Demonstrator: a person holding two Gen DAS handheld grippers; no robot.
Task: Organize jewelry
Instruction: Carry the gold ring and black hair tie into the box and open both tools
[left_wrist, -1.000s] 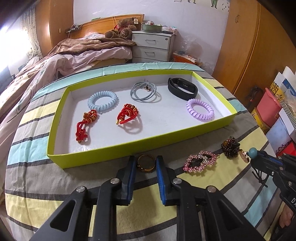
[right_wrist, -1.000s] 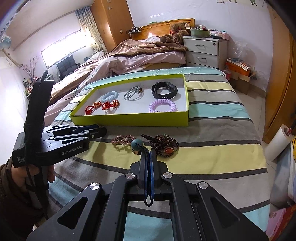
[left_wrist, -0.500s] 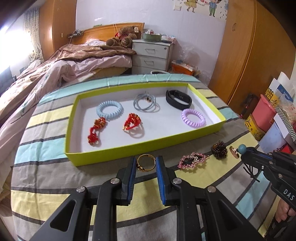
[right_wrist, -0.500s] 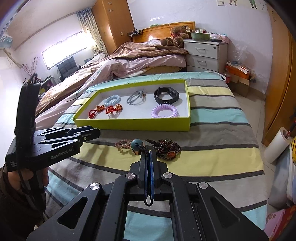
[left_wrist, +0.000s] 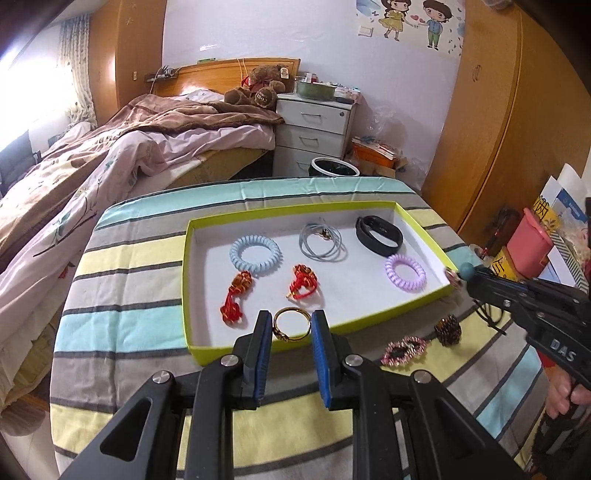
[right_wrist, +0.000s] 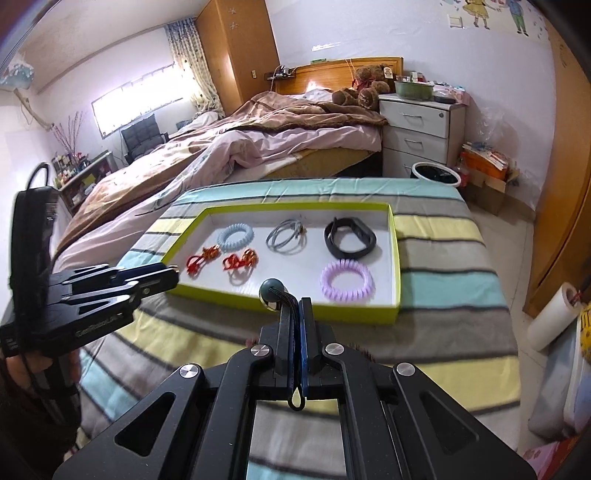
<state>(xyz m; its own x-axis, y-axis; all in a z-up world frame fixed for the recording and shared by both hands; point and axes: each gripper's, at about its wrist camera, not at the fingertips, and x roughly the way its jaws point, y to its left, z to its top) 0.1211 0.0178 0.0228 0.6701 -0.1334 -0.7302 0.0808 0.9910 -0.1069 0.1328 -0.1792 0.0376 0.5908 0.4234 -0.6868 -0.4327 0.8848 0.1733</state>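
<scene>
A yellow-green tray (left_wrist: 192, 288) (right_wrist: 394, 258) lies on the striped table. It holds a blue coil tie (left_wrist: 255, 254), a grey cord (left_wrist: 320, 243), a black band (left_wrist: 378, 230), a purple coil tie (left_wrist: 405, 272) and two red knots (left_wrist: 303, 283). My left gripper (left_wrist: 291, 326) is shut on a gold ring (left_wrist: 291, 325), held above the tray's near edge. My right gripper (right_wrist: 295, 308) is shut on a black cord with a grey-green bead (right_wrist: 271, 288) and a round pendant (left_wrist: 451, 276), near the tray's right corner.
A pink beaded piece (left_wrist: 402, 350) and a brown beaded piece (left_wrist: 447, 329) lie on the cloth right of the tray. A bed (left_wrist: 110, 155), white drawers (left_wrist: 314, 133) and a bin (left_wrist: 334, 170) stand beyond the table.
Both grippers have risen and moved toward the tray with their loads. The ring now hangs over the tray's near edge; the bead cord has lifted off the cloth, leaving the brown piece behind.
</scene>
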